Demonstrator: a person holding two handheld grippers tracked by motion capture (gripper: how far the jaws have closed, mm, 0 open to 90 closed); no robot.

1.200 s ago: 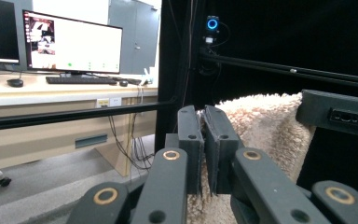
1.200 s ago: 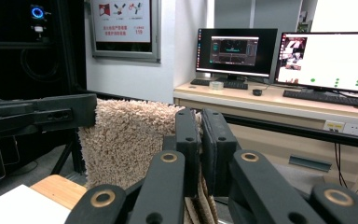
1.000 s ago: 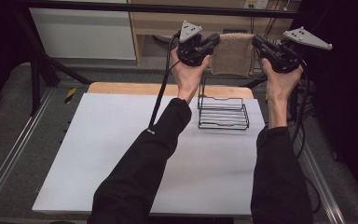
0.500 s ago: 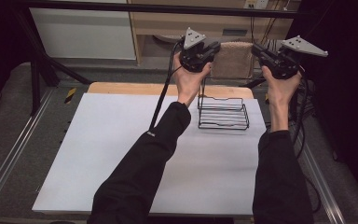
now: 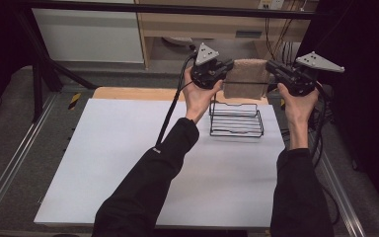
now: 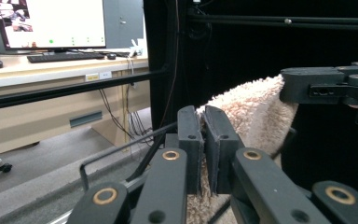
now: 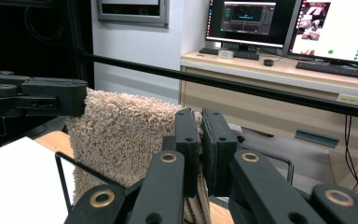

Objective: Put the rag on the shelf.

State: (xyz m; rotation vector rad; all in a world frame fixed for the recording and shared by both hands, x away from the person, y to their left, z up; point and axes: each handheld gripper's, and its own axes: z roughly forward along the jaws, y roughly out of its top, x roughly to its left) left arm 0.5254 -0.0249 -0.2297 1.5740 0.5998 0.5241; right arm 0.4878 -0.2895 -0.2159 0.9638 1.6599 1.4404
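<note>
A beige towel [image 5: 246,79] hangs stretched between my two grippers, above the far side of a black wire rack [image 5: 236,118] on the white table [image 5: 128,163]. My left gripper [image 5: 229,66] is shut on the towel's left top edge; in the left gripper view its jaws pinch the fluffy cloth [image 6: 251,112]. On the other side, my right gripper [image 5: 270,68] is shut on the towel's right top edge, and the towel [image 7: 121,135] drapes down in front of the rack's wire [image 7: 79,168]. The towel's lower part is hidden behind the rack and hands.
A wooden board edge [image 5: 138,93] runs along the table's far side. Beyond it stand a black frame bar [image 5: 177,7] and a desk with monitors [image 7: 270,18] and keyboards. Cables [image 5: 172,113] trail from both grippers. Metal rails flank the table.
Both hands have come down with the towel held between them, bringing it closer to the wire rack. The grips have not changed.
</note>
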